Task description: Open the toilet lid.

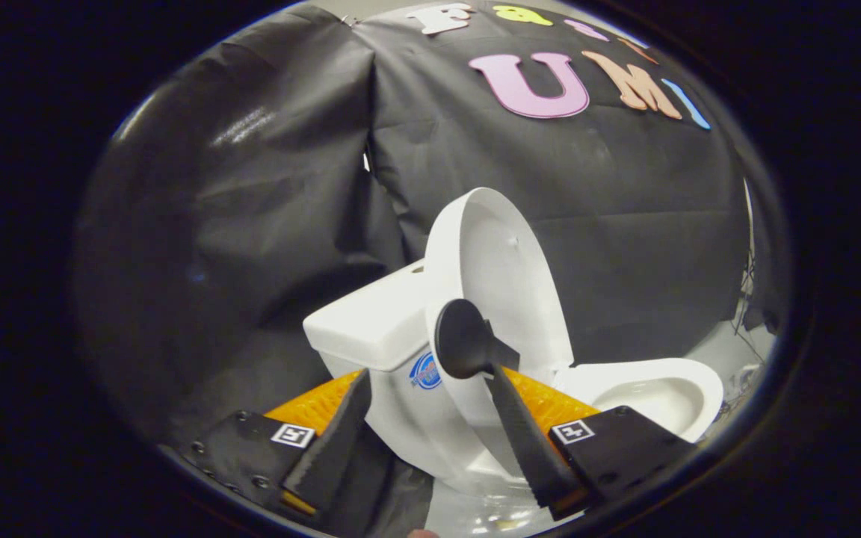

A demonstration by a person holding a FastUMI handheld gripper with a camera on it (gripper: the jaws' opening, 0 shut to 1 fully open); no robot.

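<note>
Just ahead of our tool (423,370) stands one white toilet lid (501,276), raised upright and leaning back toward the single cistern (371,317) behind it, its hollow inner face turned toward the open bowl. We count one toilet bowl (658,392), white and glossy, lying open beyond the right finger, with its rim fully uncovered. One small round blue sticker (425,371) sits on the toilet body just below the cistern; we leave its print unread. Our tool has two dark toothed fingers (329,441), and they stand wide apart, closing on nothing: the left one points up beside the toilet body below the cistern, and the right one runs up across the front of the lid's lower part. The right finger ends in one black rounded pad (464,347) that overlaps the lid's outer edge; we cannot tell whether it touches the lid or merely hangs in front of it. Two orange ribbed pieces (318,403) show behind the fingers, one on each side, and two black blocks each carry one square black-and-white marker (294,435). Around the toilet hangs the black cloth wall (251,194) of the booth, and a shiny pale floor (490,515) shows beneath the toilet's base.
</note>
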